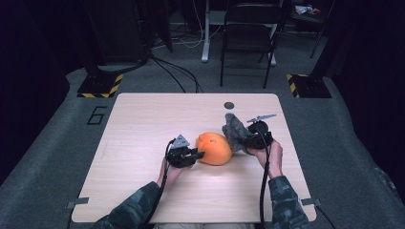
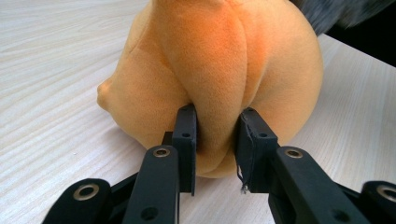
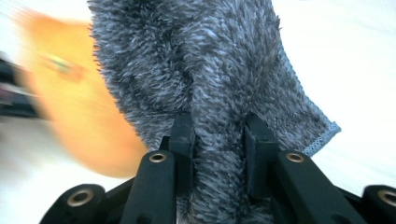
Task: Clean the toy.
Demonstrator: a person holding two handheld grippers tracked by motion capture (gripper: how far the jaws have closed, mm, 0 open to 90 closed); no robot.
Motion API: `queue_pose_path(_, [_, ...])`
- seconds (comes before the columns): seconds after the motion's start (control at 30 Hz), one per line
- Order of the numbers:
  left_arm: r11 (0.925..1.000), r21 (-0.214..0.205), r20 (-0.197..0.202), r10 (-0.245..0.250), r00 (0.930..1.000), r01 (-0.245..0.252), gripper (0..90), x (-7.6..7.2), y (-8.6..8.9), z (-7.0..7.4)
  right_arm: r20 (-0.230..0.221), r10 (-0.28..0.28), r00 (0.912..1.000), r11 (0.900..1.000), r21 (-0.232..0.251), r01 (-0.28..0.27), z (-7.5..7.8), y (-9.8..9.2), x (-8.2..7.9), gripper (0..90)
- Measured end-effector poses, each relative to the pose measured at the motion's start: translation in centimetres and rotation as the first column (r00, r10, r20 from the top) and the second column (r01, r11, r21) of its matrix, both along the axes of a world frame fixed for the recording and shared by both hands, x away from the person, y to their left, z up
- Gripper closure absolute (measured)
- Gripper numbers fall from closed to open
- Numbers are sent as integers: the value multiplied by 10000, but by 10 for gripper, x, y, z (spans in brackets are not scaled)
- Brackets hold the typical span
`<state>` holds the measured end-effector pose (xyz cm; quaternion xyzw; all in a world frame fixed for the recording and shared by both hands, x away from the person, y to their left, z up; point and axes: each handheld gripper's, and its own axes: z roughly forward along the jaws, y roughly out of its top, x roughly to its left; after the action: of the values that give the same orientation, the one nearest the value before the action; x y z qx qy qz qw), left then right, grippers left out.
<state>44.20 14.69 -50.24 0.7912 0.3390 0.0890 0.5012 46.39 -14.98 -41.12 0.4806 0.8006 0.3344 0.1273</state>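
An orange plush toy (image 1: 214,148) lies on the wooden table (image 1: 143,124) near its middle. My left gripper (image 1: 197,154) is shut on a fold of the orange plush toy (image 2: 219,70) at its left side, the pads (image 2: 186,135) pinching the soft fabric. My right gripper (image 1: 244,141) is shut on a grey fluffy cloth (image 1: 235,130), held up just right of the toy. In the right gripper view the grey cloth (image 3: 196,70) bunches between the jaws, its stitched edge hanging to the right, and the orange toy (image 3: 79,107) is blurred behind it.
A small dark round disc (image 1: 229,105) lies near the table's far edge. A black chair (image 1: 248,33) and floor stands with yellow-black bases (image 1: 100,86) stand beyond the table. Cables trail from both grippers toward the person's sleeves.
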Motion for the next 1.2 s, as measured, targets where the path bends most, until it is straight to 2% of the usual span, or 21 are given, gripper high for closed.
queue_pose_path(0.07, [10000,-18,31,55,10000,-55,706,0,0,0,11,586,9983,9980,247,-586,5,11,-5,688])
queue_pose_path(0.13, [10000,11,64,55,10000,-55,702,1,-1,0,-95,1026,9947,9947,78,-1026,1,26,-6,688])
queue_pose_path(0.2, [10000,-11,127,8,9999,-8,682,3,-1,0,-89,914,9958,9950,-396,-917,-10,38,-5,691])
queue_pose_path(0.23, [10000,-25,148,12,9999,-12,656,3,-1,0,-27,773,9970,9958,-487,-773,-14,40,-3,691])
queue_pose_path(0.3, [10000,-10,197,-29,9998,29,575,3,0,1,-16,704,9975,9970,-326,-705,-14,37,-1,690])
queue_pose_path(0.43, [9956,933,500,-143,9986,96,439,-4,-4,8,2,669,9978,9974,-283,-668,-15,37,0,690])
queue_pose_path(0.53, [9925,1221,737,-74,9973,-16,362,-8,-12,7,56,664,9978,9972,-356,-662,-14,38,-1,690])
queue_pose_path(0.63, [9863,1647,952,-180,9953,21,345,-11,-20,4,16,647,9979,9973,-359,-646,-15,39,-2,690])
queue_pose_path(0.7, [9835,1809,1198,-133,9927,-86,395,-12,-24,2,81,622,9980,9970,-460,-617,-16,39,-2,688])
queue_pose_path(0.8, [9876,1538,1332,96,9910,-302,562,-12,-23,0,154,442,9989,9985,-323,-437,-20,37,-1,688])
queue_pose_path(0.83, [9912,1263,1310,236,9911,-403,596,-11,-22,0,177,434,9989,9987,-259,-429,-21,36,0,688])
queue_pose_path(0.87, [9956,821,1041,371,9939,-458,625,-11,-20,1,214,426,9989,9989,-199,-422,-21,34,0,689])
queue_pose_path(0.9, [9961,756,960,372,9947,-445,647,-11,-19,2,232,265,9994,9996,-106,-263,-19,33,-1,691])
queue_pose_path(0.97, [9982,296,693,508,9963,-529,675,-10,-18,5,348,260,9991,9996,-121,-256,-16,32,-1,693])
queue_pose_path(1.07, [9981,-134,256,605,9978,-602,697,-8,-13,9,577,196,9981,9998,-71,-192,-5,30,-4,696])
queue_pose_path(1.2, [9967,-436,-121,684,9976,-688,699,-8,-8,16,921,392,9950,9992,25,-396,17,34,-12,698])
